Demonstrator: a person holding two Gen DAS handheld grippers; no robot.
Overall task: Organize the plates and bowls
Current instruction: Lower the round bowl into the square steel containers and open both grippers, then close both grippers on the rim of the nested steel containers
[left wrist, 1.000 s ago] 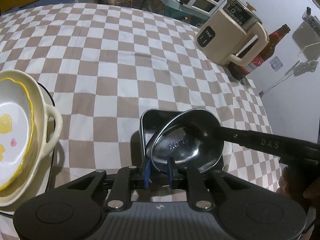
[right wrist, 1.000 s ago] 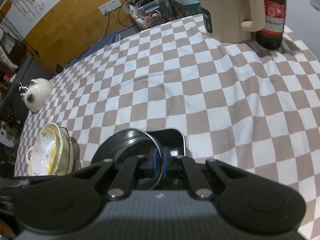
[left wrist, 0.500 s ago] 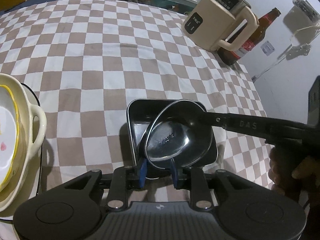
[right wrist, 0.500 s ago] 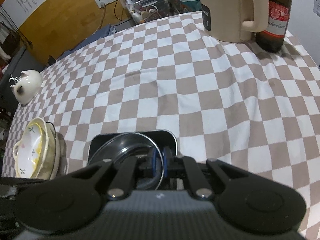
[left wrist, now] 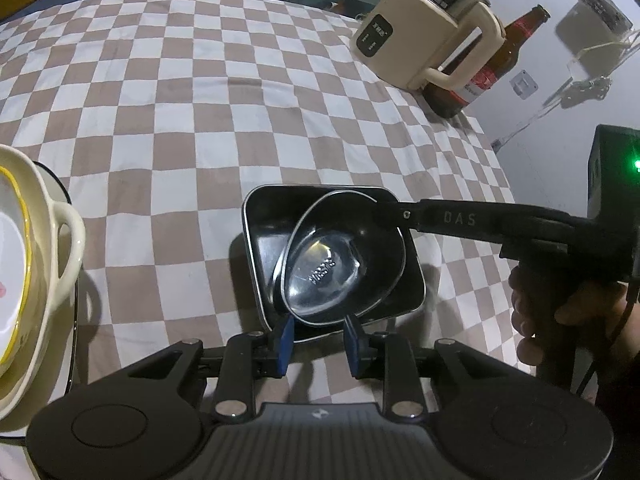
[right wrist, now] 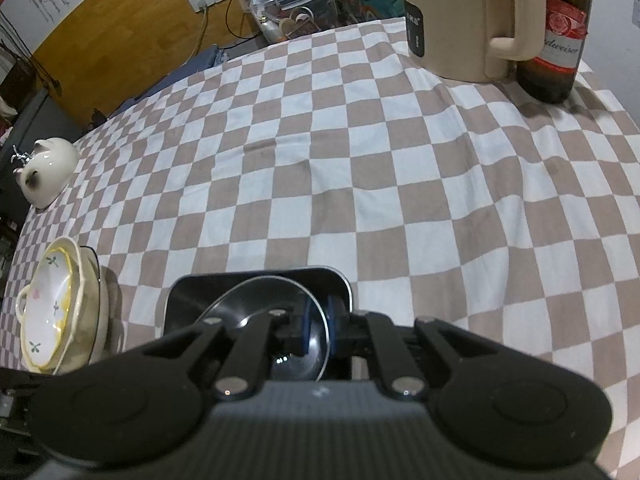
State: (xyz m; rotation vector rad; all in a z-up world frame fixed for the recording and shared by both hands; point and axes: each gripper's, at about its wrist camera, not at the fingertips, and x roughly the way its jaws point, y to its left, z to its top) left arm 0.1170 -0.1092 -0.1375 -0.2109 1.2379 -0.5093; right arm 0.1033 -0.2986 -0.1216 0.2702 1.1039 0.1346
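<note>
A round steel bowl (left wrist: 340, 256) sits tilted inside a black square dish (left wrist: 268, 220) on the checked cloth. My right gripper (right wrist: 316, 330) is shut on the steel bowl's rim (right wrist: 324, 344); its arm reaches in from the right in the left wrist view (left wrist: 460, 218). My left gripper (left wrist: 316, 338) is open just in front of the dish's near edge and holds nothing. A stack of cream bowls with a flowered plate on top (left wrist: 24, 264) stands at the left; it also shows in the right wrist view (right wrist: 60, 312).
A cream electric kettle (left wrist: 428, 28) and a brown beer bottle (left wrist: 496, 60) stand at the far right corner. A white cat-shaped pot (right wrist: 48, 172) sits at the far left edge. A clutter box (right wrist: 288, 12) lies beyond the table.
My left gripper has opened, let go of the steel bowl's rim and drawn back a little. The bowl has settled lower into the black dish, still held by the right gripper.
</note>
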